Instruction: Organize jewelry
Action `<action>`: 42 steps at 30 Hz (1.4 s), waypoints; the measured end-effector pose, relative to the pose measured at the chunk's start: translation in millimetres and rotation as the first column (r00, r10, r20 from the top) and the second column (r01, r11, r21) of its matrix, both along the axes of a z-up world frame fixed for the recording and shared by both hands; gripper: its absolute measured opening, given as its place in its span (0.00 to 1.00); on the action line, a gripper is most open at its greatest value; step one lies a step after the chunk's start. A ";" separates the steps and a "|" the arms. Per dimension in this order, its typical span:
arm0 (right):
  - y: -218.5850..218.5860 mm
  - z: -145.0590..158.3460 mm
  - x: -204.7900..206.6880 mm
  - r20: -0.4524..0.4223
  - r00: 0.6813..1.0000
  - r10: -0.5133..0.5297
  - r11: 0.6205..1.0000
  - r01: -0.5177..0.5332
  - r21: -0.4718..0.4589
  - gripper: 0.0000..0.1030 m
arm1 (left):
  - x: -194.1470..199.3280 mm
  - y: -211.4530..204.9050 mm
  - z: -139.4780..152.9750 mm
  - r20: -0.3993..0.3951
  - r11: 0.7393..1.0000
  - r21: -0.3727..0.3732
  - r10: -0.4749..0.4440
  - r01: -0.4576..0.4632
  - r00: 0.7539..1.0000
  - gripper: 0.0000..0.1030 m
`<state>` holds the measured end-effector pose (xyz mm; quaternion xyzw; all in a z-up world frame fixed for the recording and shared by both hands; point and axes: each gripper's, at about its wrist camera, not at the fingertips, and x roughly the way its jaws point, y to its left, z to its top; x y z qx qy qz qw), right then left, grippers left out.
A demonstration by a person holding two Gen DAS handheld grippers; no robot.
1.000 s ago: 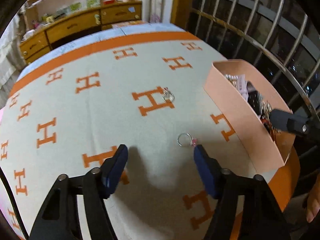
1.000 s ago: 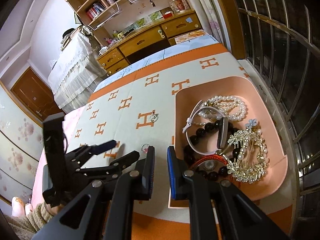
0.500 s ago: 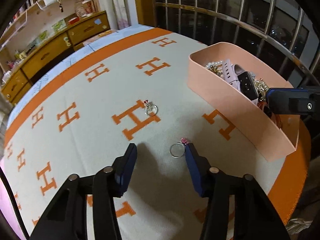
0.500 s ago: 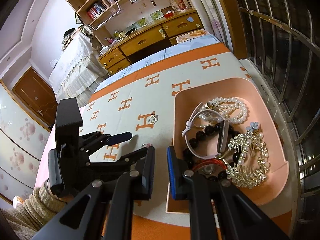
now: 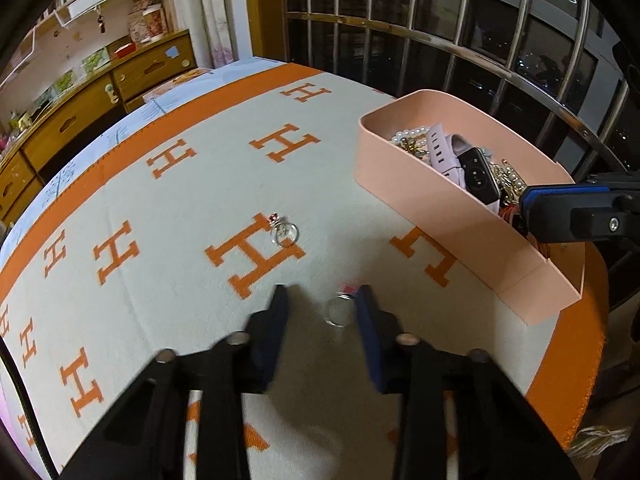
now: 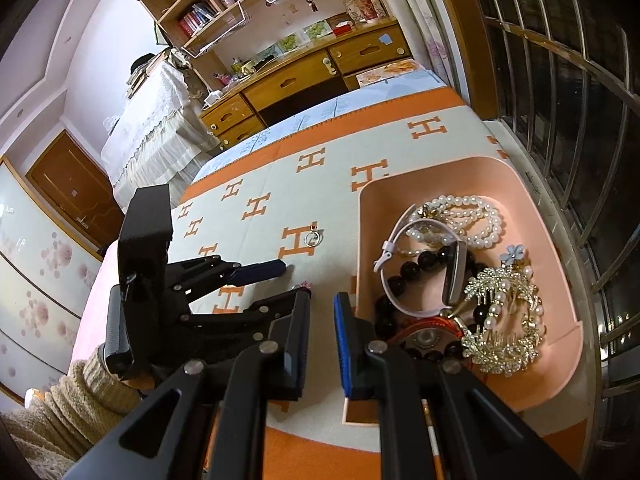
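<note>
A silver ring with a pink stone (image 5: pixel 340 309) lies on the cream and orange blanket (image 5: pixel 168 216), between the open fingers of my left gripper (image 5: pixel 322 312). A second silver ring (image 5: pixel 284 233) lies farther off on an orange H; it also shows in the right wrist view (image 6: pixel 312 238). The pink tray (image 5: pixel 452 204) holds a pearl strand (image 6: pixel 468 216), a lilac watch (image 6: pixel 424 268), black beads and a gold hair comb (image 6: pixel 504 320). My right gripper (image 6: pixel 322 316) hovers by the tray's near left corner, fingers slightly apart and empty. The left gripper (image 6: pixel 294 276) appears there too.
A metal window grille (image 5: pixel 480 40) runs behind the tray. The blanket's edge falls away close behind the tray. A wooden dresser (image 6: pixel 304 76) and bookshelves stand at the far end of the room.
My left gripper has moved forward and down so the pink-stone ring now sits between its fingers, which have narrowed. The right gripper has barely moved.
</note>
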<state>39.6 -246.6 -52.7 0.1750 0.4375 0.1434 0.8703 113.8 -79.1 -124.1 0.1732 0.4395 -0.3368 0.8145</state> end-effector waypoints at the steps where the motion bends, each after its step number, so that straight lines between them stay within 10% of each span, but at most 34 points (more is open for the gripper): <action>1: 0.2 -0.4 0.4 -0.003 1.000 -0.002 1.000 0.002 0.001 0.12 | -0.6 -1.4 0.4 0.002 1.000 0.004 -0.006 0.006 1.000 0.14; 16: 48.7 -6.4 36.4 -0.037 0.996 0.078 0.996 -0.079 -0.039 0.12 | -11.2 39.4 16.3 -0.019 0.982 -0.049 0.180 -0.181 0.984 0.13; 24: 81.1 -31.2 80.6 -0.106 0.994 0.030 0.988 -0.046 -0.150 0.33 | -17.4 77.7 25.3 -0.045 0.954 -0.116 0.274 -0.277 0.961 0.13; 42: 114.2 -51.2 119.7 -0.079 0.994 -0.080 0.897 0.037 -0.440 0.32 | -7.9 120.4 14.9 -0.137 0.919 -0.226 0.298 -0.322 0.945 0.14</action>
